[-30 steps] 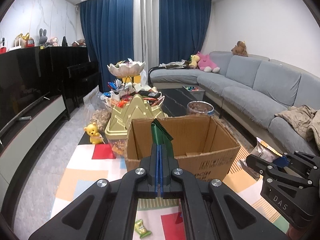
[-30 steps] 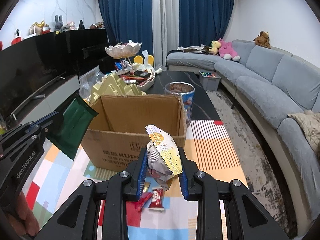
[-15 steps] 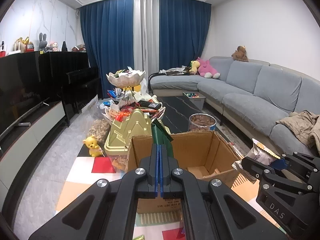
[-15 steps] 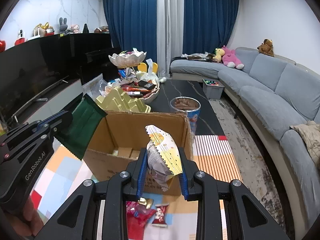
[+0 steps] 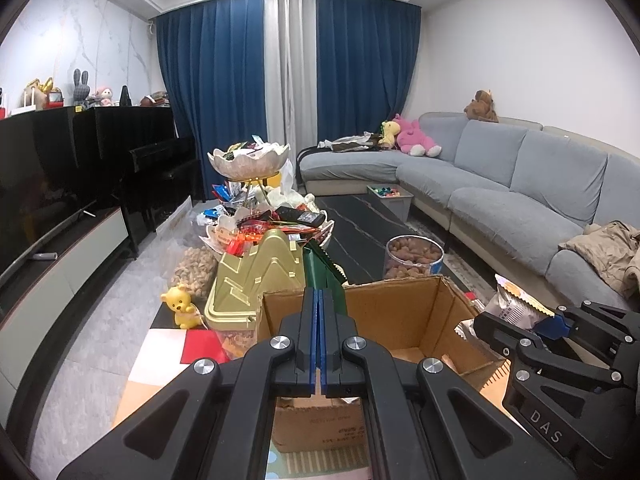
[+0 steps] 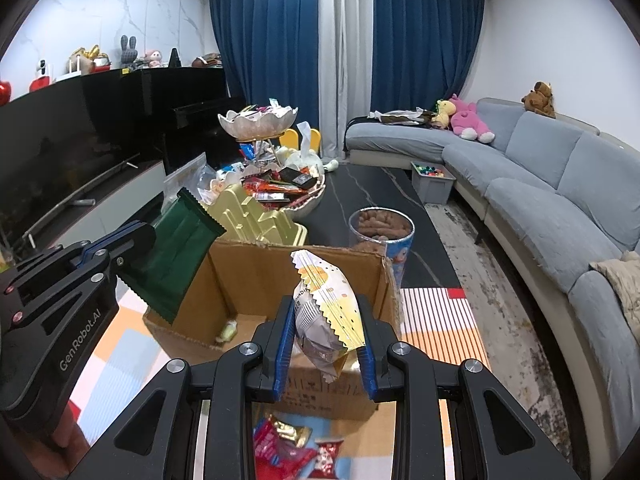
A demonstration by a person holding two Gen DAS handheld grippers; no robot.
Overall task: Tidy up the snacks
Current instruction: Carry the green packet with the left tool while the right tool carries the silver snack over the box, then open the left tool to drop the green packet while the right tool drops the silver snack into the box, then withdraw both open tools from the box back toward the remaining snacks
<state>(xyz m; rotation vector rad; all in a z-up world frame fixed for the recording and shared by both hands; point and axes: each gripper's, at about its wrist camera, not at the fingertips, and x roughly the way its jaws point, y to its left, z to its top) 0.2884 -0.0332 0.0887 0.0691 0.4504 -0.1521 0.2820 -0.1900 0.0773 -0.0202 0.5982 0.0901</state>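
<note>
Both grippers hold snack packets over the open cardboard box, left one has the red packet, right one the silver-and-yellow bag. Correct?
Not quite. The left gripper holds a dark green packet, not a red one; the right wrist view shows it best. The right gripper does hold the silver-and-yellow bag over the cardboard box.

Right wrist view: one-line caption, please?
Right gripper clamps a white-and-yellow snack pouch above the open brown cardboard box.

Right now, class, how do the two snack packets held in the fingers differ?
The green packet is plain, dark and flat; the white-and-yellow packet is printed, pale and puffy. The left gripper pinches the green one's edge with fingers almost together; the right gripper holds its fingers apart around the puffy one. Both have zigzag edges and hang by the cardboard box.
</note>
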